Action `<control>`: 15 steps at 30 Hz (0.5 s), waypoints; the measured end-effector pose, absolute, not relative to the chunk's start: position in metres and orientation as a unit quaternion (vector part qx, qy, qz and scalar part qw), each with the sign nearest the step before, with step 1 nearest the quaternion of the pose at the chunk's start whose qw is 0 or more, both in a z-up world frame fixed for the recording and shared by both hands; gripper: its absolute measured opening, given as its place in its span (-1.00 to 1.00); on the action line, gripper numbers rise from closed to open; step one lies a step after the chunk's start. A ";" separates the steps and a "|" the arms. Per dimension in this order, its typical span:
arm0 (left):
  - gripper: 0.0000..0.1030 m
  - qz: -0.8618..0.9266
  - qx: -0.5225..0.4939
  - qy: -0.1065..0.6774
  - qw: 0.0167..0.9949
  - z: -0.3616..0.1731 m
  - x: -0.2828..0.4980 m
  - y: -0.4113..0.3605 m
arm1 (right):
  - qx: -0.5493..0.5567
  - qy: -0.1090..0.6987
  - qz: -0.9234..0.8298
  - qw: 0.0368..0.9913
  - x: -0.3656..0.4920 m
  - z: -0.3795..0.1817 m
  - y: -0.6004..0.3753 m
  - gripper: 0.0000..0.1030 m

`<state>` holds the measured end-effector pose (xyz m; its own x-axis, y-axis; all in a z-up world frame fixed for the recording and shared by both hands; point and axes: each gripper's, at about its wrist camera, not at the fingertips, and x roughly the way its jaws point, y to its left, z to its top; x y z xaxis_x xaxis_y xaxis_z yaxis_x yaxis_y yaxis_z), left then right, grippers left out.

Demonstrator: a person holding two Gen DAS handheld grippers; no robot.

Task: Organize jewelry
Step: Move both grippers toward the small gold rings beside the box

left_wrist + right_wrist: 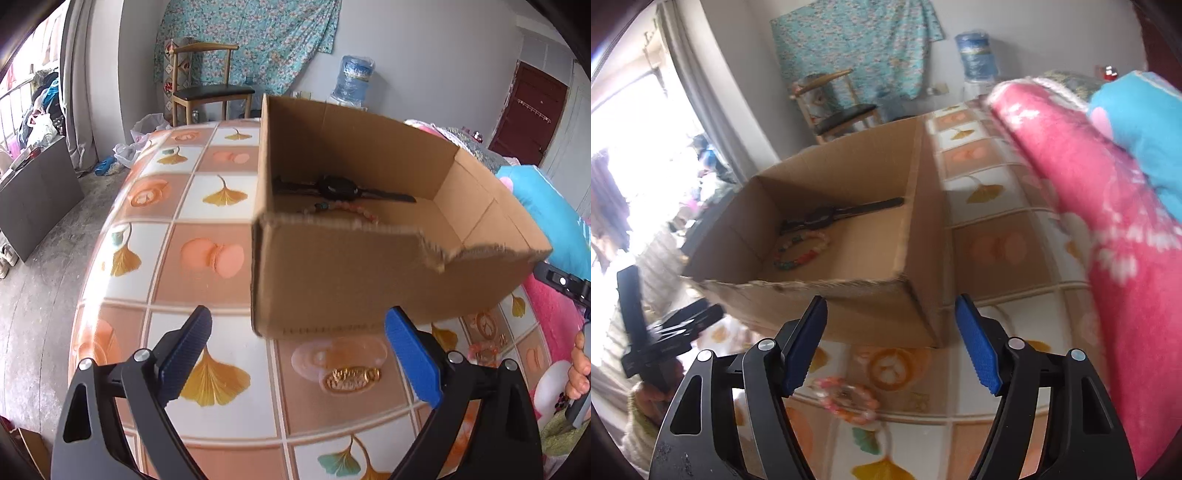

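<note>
Watch point(842, 213) and bead bracelet point(802, 251) already boxed in cardboard box point(849, 306); both tongs, left point(297, 350) and right point(891, 343), gape empty, next grab pink bracelet point(847, 400) on desk point(997, 258).

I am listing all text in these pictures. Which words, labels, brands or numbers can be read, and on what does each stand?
None can be read.
Gold emblem on the tablecloth: it may hold lettering, too blurred to read.
Cardboard box: no print visible.
Water bottle: label too small to read.
</note>
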<state>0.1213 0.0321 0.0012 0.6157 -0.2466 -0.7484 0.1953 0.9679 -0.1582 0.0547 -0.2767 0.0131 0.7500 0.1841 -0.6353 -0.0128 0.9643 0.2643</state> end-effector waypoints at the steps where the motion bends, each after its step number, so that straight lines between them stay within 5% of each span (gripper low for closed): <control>1: 0.80 -0.123 -0.026 0.428 0.895 -0.003 0.117 0.032 | 0.118 0.359 0.033 0.925 0.054 0.008 -0.280 0.37; 5: 0.80 -0.113 -0.001 0.454 0.884 -0.021 0.106 0.029 | 0.092 0.407 -0.033 0.908 0.058 -0.017 -0.289 0.40; 15: 0.89 -0.068 0.042 0.470 0.879 -0.039 0.100 0.022 | 0.006 0.430 -0.070 0.900 0.076 -0.041 -0.274 0.82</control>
